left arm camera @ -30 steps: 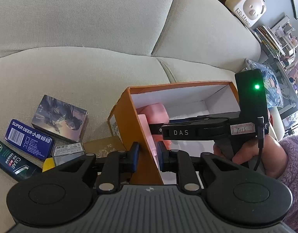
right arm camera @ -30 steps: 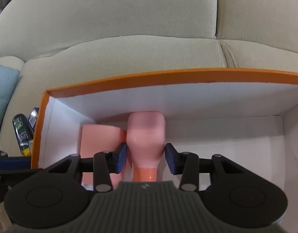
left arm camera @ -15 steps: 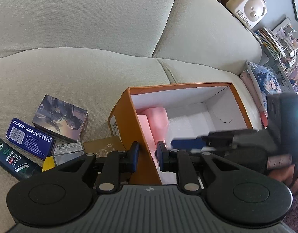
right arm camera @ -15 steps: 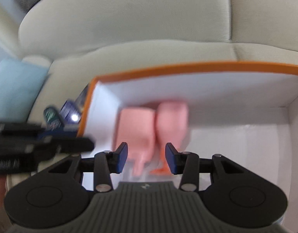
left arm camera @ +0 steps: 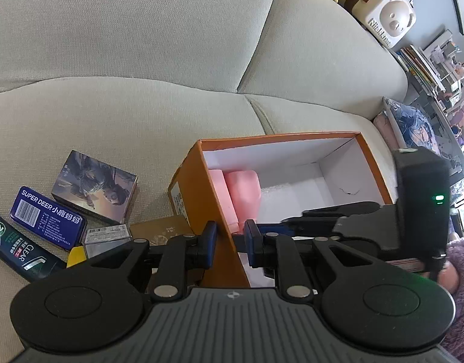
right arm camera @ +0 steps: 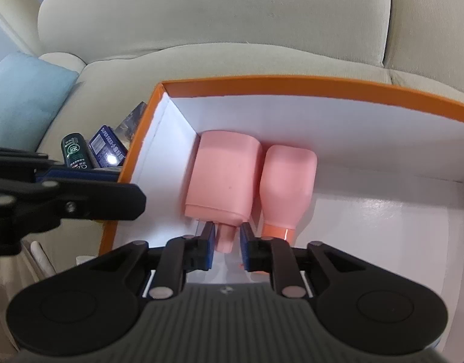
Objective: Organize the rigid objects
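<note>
Your left claw [left arm camera: 227, 240] is clenched on the box [left arm camera: 201, 199] wall at lower centre. Your right claw [right arm camera: 226, 242] has just been closing, empty, the near bottle's neck seen beyond its gap. The two pink bottles [right arm camera: 224, 175] in the box's left end look light, stiff and slick, so take them by the neck. At far left lie three packs [left arm camera: 94, 186] and one tube [left arm camera: 17, 249].

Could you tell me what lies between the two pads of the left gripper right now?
The left wrist view shows the orange box's side wall standing between the left gripper's nearly closed pads.
</note>
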`<state>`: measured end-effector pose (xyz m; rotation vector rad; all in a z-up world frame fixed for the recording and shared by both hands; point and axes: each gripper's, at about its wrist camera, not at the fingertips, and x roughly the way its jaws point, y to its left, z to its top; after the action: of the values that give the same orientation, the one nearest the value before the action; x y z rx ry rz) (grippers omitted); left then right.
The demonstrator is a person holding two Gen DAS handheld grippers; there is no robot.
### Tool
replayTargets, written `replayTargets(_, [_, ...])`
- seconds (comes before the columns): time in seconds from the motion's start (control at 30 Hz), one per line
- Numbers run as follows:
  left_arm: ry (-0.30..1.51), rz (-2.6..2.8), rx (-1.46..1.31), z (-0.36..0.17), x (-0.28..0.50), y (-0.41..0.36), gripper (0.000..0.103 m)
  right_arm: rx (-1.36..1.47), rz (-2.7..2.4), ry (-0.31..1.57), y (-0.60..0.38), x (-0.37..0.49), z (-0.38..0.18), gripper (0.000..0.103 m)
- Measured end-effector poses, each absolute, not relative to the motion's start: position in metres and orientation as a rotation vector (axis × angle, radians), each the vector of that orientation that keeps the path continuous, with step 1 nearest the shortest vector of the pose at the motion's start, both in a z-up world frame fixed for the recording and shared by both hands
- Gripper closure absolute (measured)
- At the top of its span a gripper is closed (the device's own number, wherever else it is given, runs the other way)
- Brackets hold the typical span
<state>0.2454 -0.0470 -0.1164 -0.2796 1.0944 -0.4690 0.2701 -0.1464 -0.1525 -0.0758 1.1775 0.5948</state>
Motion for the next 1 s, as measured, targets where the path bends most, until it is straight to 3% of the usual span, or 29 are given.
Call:
replayTargets(0.07, [1.095,-0.468,-0.287,-0.117,0.246,-0.046,0.081,-0.065,0.602,1.160,-0.152,0.270,-0.146,0.072])
replayTargets(0.73, [1.097,-0.473,-0.287,-0.119,0.251,-0.045,0.081,0.237,0.447,1.170,-0.205,0.312,-0.167,0.072])
replayTargets(1.0, [1.096,-0.465,-0.274,-0.118,0.248,-0.048,0.081,0.158,0.493,1.142,-0.200,0.307,-0.166,0.073])
